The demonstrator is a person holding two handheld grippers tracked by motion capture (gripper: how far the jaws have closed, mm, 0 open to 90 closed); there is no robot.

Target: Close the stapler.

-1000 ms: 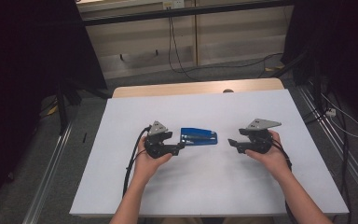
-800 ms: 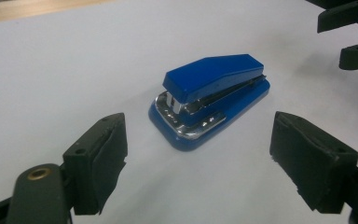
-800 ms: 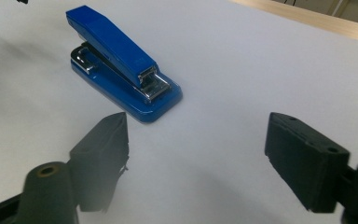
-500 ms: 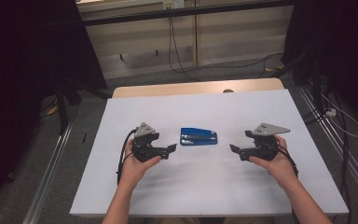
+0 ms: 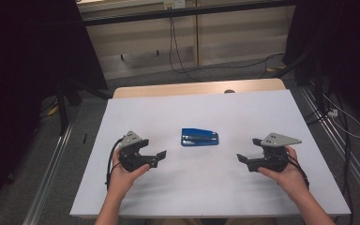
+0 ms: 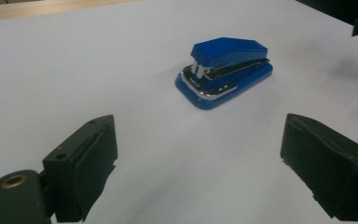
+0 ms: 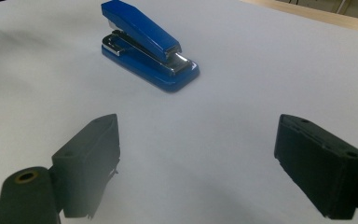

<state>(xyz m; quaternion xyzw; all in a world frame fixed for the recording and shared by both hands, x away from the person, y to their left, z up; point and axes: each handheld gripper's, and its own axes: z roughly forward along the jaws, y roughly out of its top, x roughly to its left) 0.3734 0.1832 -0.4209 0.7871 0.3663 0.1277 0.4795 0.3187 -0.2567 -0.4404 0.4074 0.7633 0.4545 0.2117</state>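
A blue stapler (image 5: 199,138) lies flat in the middle of the white table, untouched. My left gripper (image 5: 161,158) rests to its left and a little nearer the person, pointing right. Its jaws have just been opening and stand wide with nothing between them. My right gripper (image 5: 242,161) sits to the stapler's right, pointing left, and its empty jaws have also just been opening. In the left gripper view the stapler (image 6: 224,70) lies ahead of the open gripper (image 6: 198,140). In the right gripper view the stapler (image 7: 149,44) lies ahead and to the left of the open gripper (image 7: 198,135).
The white table top (image 5: 192,192) ends in a wooden strip (image 5: 168,90) at its far edge. Metal rails (image 5: 51,178) run along the floor on both sides. Cables (image 5: 187,65) lie on the floor behind, between dark stands.
Both hands have drawn apart from the stapler, the left one leftward and the right one rightward. Both pairs of jaws have opened wider. The stapler stayed in place.
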